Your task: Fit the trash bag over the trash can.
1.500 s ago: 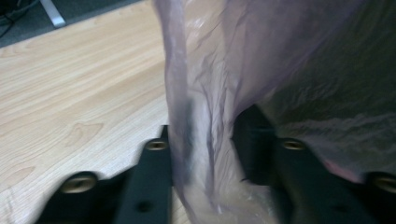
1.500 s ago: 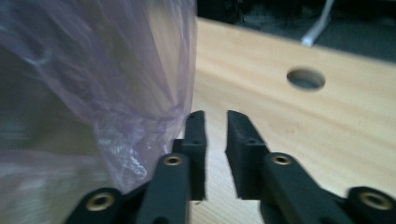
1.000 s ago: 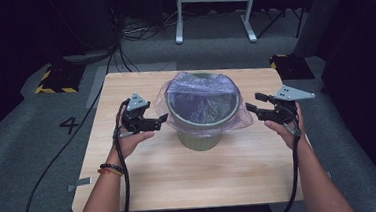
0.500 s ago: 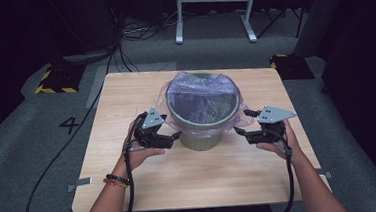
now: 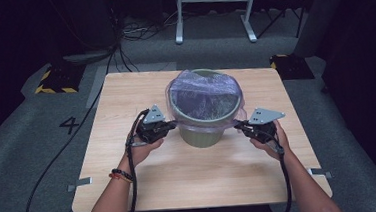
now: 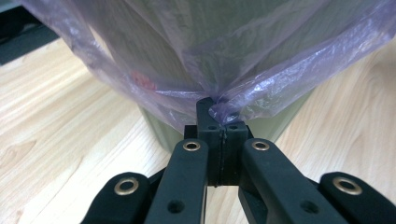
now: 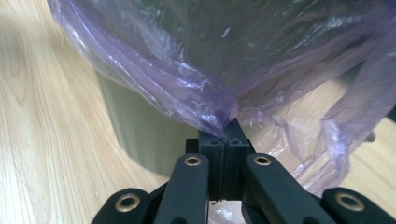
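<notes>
1. A green bin (image 5: 204, 120) stands upright on the wooden tabletop (image 5: 190, 171), a little beyond its middle, toward twelve o'clock from the person.
2. A thin purple bag (image 5: 205, 92) lines the bin; its edge is folded over the rim and hangs loose down the outer wall.
3. The left tongs (image 5: 170, 127) sit at the bin's nine o'clock side, held in the person's left hand (image 5: 141, 147).
4. In the left gripper view the left tongs (image 6: 223, 122) have just been closing and are now pressed together on a gathered fold of the purple bag (image 6: 261, 88), with the green bin (image 6: 161, 133) directly behind them.
5. The right tongs (image 5: 238, 126) sit at the bin's three o'clock side, held in the person's right hand (image 5: 268, 140).
6. In the right gripper view the right tongs (image 7: 224, 135) have also just been closing and are clamped on a pinch of the purple bag (image 7: 187, 88); the film fans out from that pinch, and the green bin (image 7: 135, 135) stands close behind.
7. Both pinches lie on the hanging skirt of film below the rim, just beside the bin's wall.
8. A cable (image 5: 131, 190) trails from the left gripper back along the forearm toward six o'clock.
</notes>
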A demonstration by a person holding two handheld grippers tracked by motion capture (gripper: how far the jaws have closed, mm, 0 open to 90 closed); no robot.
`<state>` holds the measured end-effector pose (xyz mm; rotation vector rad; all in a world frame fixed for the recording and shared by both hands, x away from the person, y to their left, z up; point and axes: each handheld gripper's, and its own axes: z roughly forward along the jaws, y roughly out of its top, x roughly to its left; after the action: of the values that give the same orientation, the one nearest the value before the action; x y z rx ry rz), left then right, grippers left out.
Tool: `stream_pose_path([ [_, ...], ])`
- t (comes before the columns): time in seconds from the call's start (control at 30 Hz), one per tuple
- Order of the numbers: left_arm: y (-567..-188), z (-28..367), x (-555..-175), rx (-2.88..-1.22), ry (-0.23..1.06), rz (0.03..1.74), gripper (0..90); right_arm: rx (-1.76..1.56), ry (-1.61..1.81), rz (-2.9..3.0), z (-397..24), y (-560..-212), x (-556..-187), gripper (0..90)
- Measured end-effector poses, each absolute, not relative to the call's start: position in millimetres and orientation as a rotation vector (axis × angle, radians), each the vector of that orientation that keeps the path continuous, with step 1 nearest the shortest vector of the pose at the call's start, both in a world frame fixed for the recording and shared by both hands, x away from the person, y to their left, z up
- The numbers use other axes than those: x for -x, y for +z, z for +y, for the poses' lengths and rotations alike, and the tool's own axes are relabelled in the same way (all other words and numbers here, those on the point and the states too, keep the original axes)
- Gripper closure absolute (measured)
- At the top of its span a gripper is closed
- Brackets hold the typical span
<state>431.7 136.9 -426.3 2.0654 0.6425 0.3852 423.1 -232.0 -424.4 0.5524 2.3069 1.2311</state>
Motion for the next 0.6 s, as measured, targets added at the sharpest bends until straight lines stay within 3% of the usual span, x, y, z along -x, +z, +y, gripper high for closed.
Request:
stream_pose_path([
  [0.3, -448, 129, -447, -2.174, 0.402, 0.725, 87.8, -0.649, 1.138, 2.406, -232, -450, -443, 88.0],
  [0.4, -450, 129, -448, -2.156, 0.427, 0.767, 77.0, -0.680, 1.117, 2.398, -231, -454, -449, 83.5],
  [0.47, -451, 131, -449, -2.133, 0.420, 0.808, 58.3, -0.701, 1.104, 2.378, -231, -455, -450, 77.2],
  [0.6, -448, 143, -440, -2.065, 0.416, 0.802, 31.6, -0.728, 1.186, 2.345, -240, -450, -447, 63.9],
])
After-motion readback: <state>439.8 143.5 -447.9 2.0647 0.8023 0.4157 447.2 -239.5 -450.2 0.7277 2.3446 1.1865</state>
